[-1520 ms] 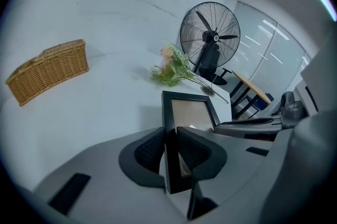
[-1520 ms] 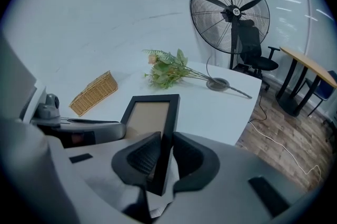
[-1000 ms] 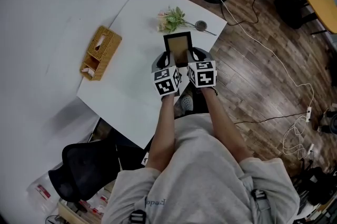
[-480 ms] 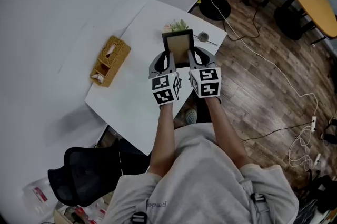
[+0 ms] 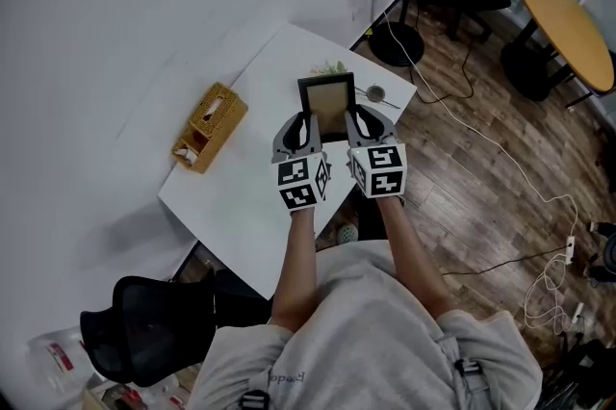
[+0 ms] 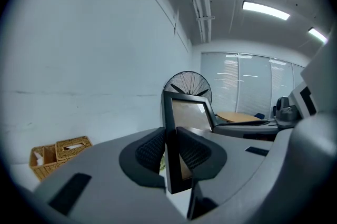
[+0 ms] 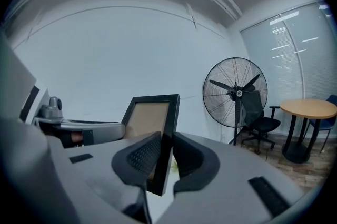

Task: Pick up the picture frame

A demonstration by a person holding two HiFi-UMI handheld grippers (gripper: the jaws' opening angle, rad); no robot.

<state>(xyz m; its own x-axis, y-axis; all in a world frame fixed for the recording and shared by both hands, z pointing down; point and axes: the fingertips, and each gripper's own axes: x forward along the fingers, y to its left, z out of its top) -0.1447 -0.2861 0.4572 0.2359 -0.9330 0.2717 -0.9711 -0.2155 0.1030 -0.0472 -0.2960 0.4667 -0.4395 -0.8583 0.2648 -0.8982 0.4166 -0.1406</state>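
The frame [image 5: 327, 105] is upright and looks clear of the table [image 5: 231, 196]. The left tool [image 5: 306, 122] is clamped on its 9 o'clock edge, the right tool [image 5: 354, 120] on its 3 o'clock edge. The pick-up looks essentially done; only steadying is left.

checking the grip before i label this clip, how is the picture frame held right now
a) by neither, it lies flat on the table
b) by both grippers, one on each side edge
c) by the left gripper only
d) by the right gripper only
B: the left gripper has its jaws closed on one side edge of the picture frame, and the right gripper has its jaws closed on the opposite edge.
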